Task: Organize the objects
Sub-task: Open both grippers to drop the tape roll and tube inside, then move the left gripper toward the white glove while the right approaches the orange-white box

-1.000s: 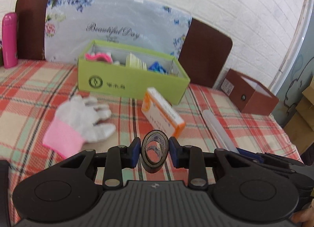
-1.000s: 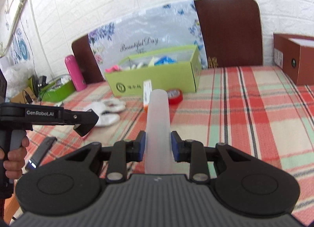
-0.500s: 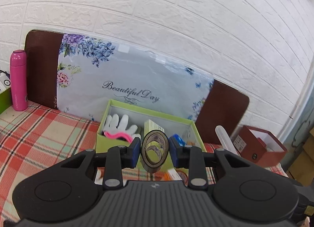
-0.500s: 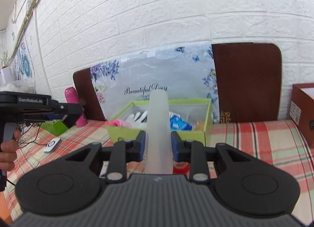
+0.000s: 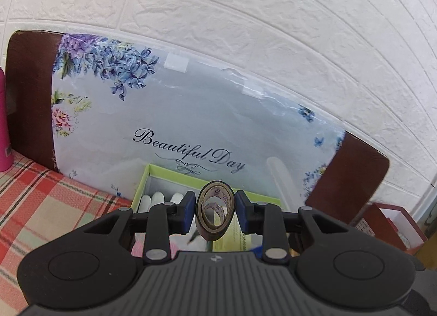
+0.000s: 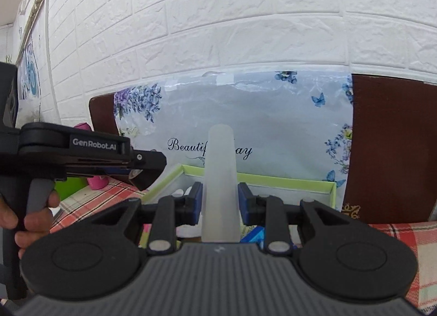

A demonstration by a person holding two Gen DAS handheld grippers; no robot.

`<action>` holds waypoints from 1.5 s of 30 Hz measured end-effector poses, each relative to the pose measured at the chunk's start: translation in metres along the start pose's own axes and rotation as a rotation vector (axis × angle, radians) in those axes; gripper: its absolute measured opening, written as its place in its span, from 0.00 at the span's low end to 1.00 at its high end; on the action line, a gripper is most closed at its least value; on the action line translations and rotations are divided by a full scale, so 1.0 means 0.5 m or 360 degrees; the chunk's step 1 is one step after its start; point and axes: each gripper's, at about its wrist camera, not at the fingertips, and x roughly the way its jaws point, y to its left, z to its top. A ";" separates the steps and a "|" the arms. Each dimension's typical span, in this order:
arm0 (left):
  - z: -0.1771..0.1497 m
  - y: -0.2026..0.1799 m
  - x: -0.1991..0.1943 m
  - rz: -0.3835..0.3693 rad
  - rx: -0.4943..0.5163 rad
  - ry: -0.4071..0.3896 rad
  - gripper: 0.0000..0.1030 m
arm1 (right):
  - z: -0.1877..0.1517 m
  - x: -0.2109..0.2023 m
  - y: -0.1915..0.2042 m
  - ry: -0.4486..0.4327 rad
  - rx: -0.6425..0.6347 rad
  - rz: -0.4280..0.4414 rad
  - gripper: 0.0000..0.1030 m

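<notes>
My left gripper is shut on a dark roll of tape, held on edge right over the near side of the lime-green box. White glove fingers and a pale card show inside the box. In the right wrist view my right gripper is shut on a frosted translucent tube that sticks forward over the green box. The left gripper hangs at the left of that view, with a hand on its grip. The tube's tip also shows in the left wrist view.
A floral "Beautiful Day" bag leans on a brown board against the white brick wall behind the box. A pink bottle stands at far left, and a brown open box at right. The plaid tablecloth covers the table.
Both grippers have moved forward and slightly up toward the green box, still holding the tape and the tube. The loose glove and orange carton on the table have dropped out of view.
</notes>
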 end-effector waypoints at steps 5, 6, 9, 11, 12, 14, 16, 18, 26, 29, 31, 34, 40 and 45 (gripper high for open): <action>-0.032 0.025 0.053 0.0134 0.0031 0.0023 0.80 | -0.056 0.080 0.011 0.0136 -0.0208 -0.0111 0.62; -0.043 0.030 0.053 0.0139 0.0055 0.0030 0.80 | -0.070 0.078 0.012 0.0129 -0.0241 -0.0117 0.62; -0.066 0.038 0.048 0.0130 0.0088 0.0061 0.80 | -0.094 0.067 0.011 0.0111 -0.0273 -0.0147 0.72; -0.072 0.035 0.042 0.0137 0.0099 0.0061 0.80 | -0.096 0.055 0.007 0.0096 -0.0247 -0.0149 0.76; -0.073 0.033 0.042 0.0140 0.0108 0.0064 0.80 | -0.093 0.050 0.002 0.0100 -0.0225 -0.0143 0.77; -0.074 0.027 0.036 0.0145 0.0121 0.0071 0.80 | -0.087 0.035 -0.002 0.0091 -0.0195 -0.0138 0.78; -0.074 0.019 0.026 0.0145 0.0126 0.0077 0.80 | -0.082 0.014 -0.001 0.0074 -0.0181 -0.0143 0.79; -0.074 0.009 0.008 0.0142 0.0125 0.0073 0.80 | -0.080 -0.011 0.001 0.0052 -0.0167 -0.0140 0.81; -0.102 -0.029 -0.085 0.0142 0.0150 0.0114 0.81 | -0.102 -0.124 0.012 0.0001 -0.0075 -0.0121 0.82; -0.129 -0.025 -0.123 0.0137 0.0142 0.0130 0.81 | -0.128 -0.163 0.018 0.0018 -0.0040 -0.0111 0.82; -0.152 -0.012 -0.150 0.0149 0.0125 0.0150 0.81 | -0.153 -0.184 0.024 0.0043 -0.0025 -0.0108 0.82; -0.191 0.018 -0.189 0.0195 0.0088 0.0179 0.81 | -0.192 -0.204 0.033 0.0101 -0.0009 -0.0100 0.82; -0.278 0.082 -0.240 0.0343 -0.0011 0.0287 0.81 | -0.263 -0.216 0.047 0.0210 0.0077 -0.0085 0.81; -0.319 0.109 -0.248 0.0400 -0.0025 0.0334 0.81 | -0.276 -0.213 0.061 0.0238 0.0096 -0.0087 0.79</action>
